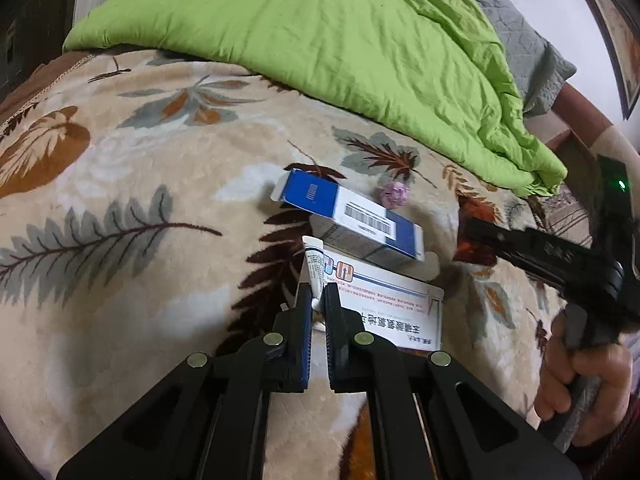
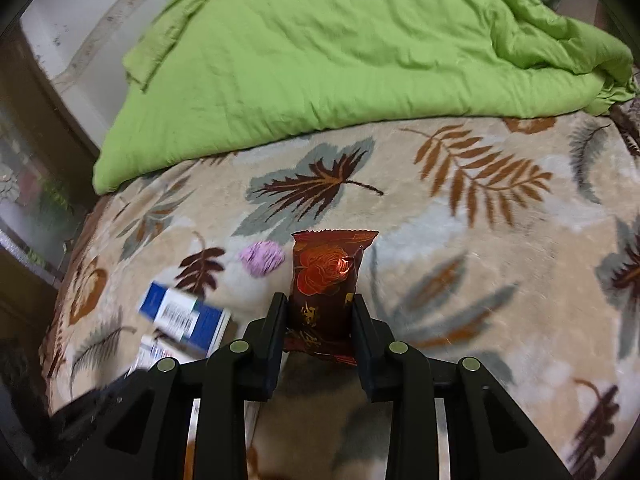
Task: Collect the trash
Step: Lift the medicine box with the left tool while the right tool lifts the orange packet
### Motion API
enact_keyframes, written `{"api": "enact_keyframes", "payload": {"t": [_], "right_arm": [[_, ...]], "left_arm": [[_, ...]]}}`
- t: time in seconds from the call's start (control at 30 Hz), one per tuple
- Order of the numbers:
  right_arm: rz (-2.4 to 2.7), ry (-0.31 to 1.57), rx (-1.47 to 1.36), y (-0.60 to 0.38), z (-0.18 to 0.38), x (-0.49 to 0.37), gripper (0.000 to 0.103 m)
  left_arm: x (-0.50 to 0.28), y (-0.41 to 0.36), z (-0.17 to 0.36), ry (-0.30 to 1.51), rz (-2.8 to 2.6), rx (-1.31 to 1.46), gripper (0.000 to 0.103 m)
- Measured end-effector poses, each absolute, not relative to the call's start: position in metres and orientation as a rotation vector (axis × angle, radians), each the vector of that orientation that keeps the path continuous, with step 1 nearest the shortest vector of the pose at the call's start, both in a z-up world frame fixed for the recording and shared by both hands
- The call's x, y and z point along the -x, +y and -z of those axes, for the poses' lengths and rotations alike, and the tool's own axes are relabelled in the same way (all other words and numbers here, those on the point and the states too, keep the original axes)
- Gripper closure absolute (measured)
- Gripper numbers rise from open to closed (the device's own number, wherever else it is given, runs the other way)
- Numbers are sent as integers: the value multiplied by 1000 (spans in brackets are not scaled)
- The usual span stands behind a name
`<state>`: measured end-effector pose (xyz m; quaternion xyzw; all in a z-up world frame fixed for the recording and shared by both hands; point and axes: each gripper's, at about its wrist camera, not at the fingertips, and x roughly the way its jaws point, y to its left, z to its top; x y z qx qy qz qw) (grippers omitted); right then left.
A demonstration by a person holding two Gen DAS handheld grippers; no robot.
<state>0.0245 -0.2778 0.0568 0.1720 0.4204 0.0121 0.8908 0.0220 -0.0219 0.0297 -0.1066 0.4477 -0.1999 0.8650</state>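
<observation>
Left gripper (image 1: 318, 300): jaws clamped on white tube (image 1: 316, 266), long axis pointing forward beyond them.
Right gripper (image 2: 320, 308): jaws gripping red wrapper (image 2: 326, 276), lengthwise between them.

We see a fuzzy plush blanket (image 2: 460, 264) with a leaf print, a crinkly matt cloth quilt (image 1: 320, 48), a shiny foil-looking red wrapper (image 2: 326, 276), smooth cardboard boxes like the blue box (image 1: 352, 216), and matt black plastic on the right gripper (image 2: 320, 308) with little metal pins

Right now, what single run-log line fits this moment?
left gripper: shut on white tube | right gripper: shut on red wrapper | still on blanket: blue box, purple wad
</observation>
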Motion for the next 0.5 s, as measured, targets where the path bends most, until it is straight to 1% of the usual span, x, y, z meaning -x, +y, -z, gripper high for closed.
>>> {"api": "enact_keyframes", "payload": {"t": [0.2, 0.5], "right_arm": [[-62, 821, -321, -270, -73, 36, 70], [-86, 774, -253, -250, -86, 120, 70]], "left_arm": [[13, -14, -50, 866, 405, 198, 98], [85, -10, -87, 739, 382, 109, 98]]}}
